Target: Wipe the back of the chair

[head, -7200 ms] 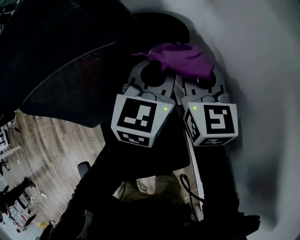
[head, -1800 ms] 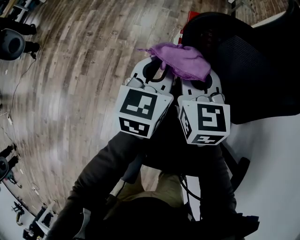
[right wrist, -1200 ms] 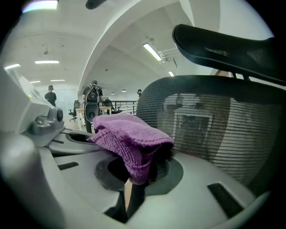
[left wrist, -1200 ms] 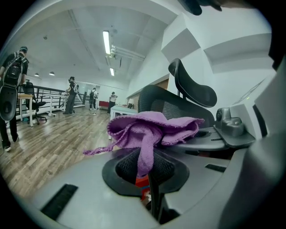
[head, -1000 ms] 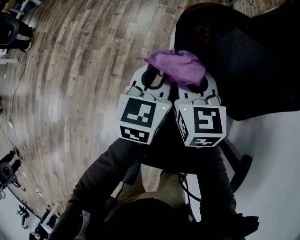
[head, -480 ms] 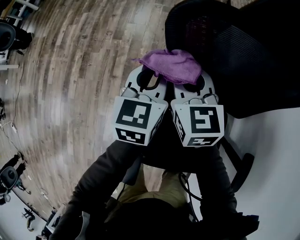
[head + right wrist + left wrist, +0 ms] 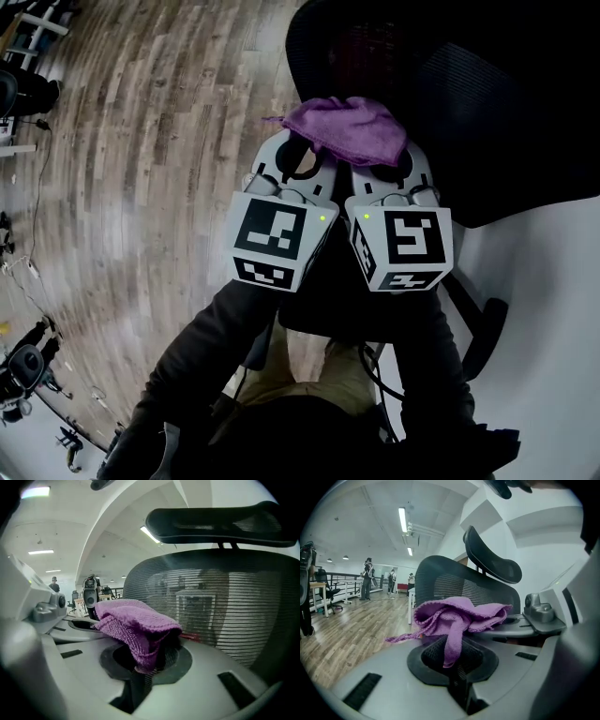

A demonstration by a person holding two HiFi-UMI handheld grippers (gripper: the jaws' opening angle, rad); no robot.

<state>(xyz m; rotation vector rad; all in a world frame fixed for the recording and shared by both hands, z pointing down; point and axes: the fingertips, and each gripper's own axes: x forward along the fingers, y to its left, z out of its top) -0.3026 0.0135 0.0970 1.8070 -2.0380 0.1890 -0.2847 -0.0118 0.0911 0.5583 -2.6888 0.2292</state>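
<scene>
- In the head view, you are holding the left gripper [image 7: 298,155] and the right gripper [image 7: 389,161] side by side, almost touching each other. A purple cloth [image 7: 347,129] is lying across both tips. The black chair [image 7: 487,103] is filling the upper right, just beyond the cloth, and a wooden floor [image 7: 141,141] is showing at the left.
- In the left gripper view, the jaws of the left gripper [image 7: 452,656] are pressing together on a hanging fold of the cloth [image 7: 459,616]. The mesh back [image 7: 450,585] of the chair is standing right behind the cloth, with the headrest [image 7: 492,559] above it. Some people [image 7: 368,578] are standing far away on the floor.
- In the right gripper view, the jaws of the right gripper [image 7: 145,660] are also clamping the cloth [image 7: 136,625]. The back [image 7: 225,606] is standing very near behind it; I cannot tell if the cloth is touching it.
</scene>
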